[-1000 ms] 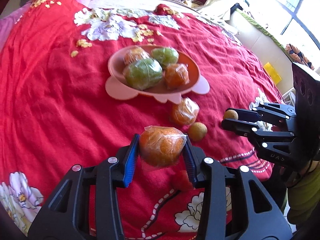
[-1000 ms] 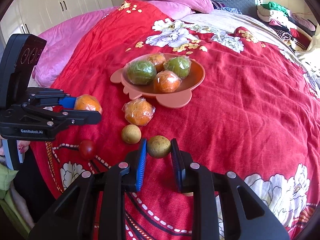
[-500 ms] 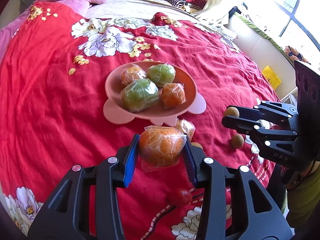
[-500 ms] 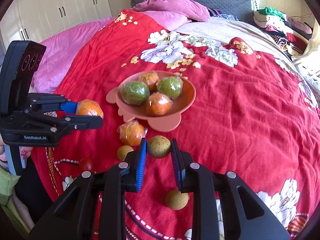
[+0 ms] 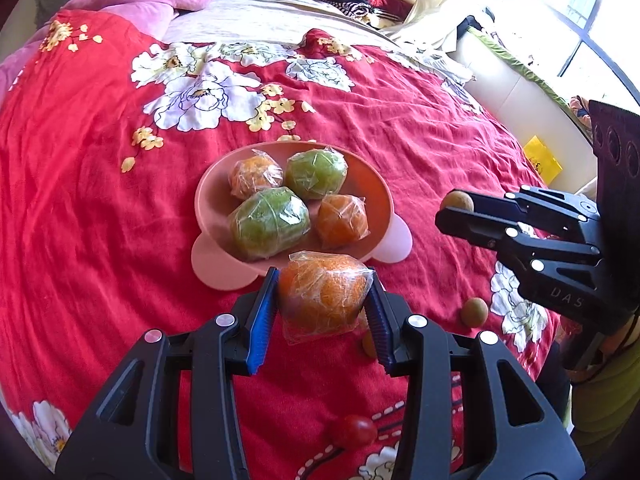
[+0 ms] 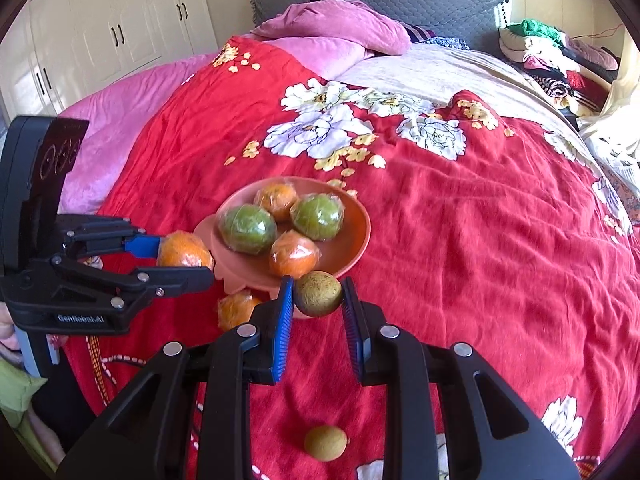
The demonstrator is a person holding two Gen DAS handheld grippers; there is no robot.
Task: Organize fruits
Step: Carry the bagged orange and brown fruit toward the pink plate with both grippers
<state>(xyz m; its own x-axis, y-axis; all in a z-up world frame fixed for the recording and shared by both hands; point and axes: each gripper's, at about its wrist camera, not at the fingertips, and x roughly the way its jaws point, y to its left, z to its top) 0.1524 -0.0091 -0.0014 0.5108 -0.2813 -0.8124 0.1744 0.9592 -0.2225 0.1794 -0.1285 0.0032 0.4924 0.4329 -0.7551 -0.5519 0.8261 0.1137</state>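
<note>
A pink bowl [image 5: 208,200] [image 6: 356,240] on the red bedspread holds two wrapped oranges and two wrapped green fruits. My left gripper [image 5: 322,304] [image 6: 176,254] is shut on a plastic-wrapped orange [image 5: 322,300] [image 6: 184,250], held in the air just in front of the bowl's near rim. My right gripper [image 6: 318,296] [image 5: 456,206] is shut on a small brown round fruit [image 6: 319,294] [image 5: 457,200], hovering at the bowl's near edge. Another wrapped orange [image 6: 236,308] lies on the bedspread before the bowl.
Loose on the bedspread are a brown fruit [image 6: 325,442] [image 5: 474,312] and a small red tomato [image 5: 354,432]. Pink pillows [image 6: 332,28] and folded clothes [image 6: 552,52] lie at the bed's far end. A white wardrobe [image 6: 100,40] stands left; a person's green sleeve [image 5: 600,400] is at the right.
Both grippers have risen and moved forward toward the bowl with their fruits still held. The loose fruits on the bedspread have slipped lower in both views.
</note>
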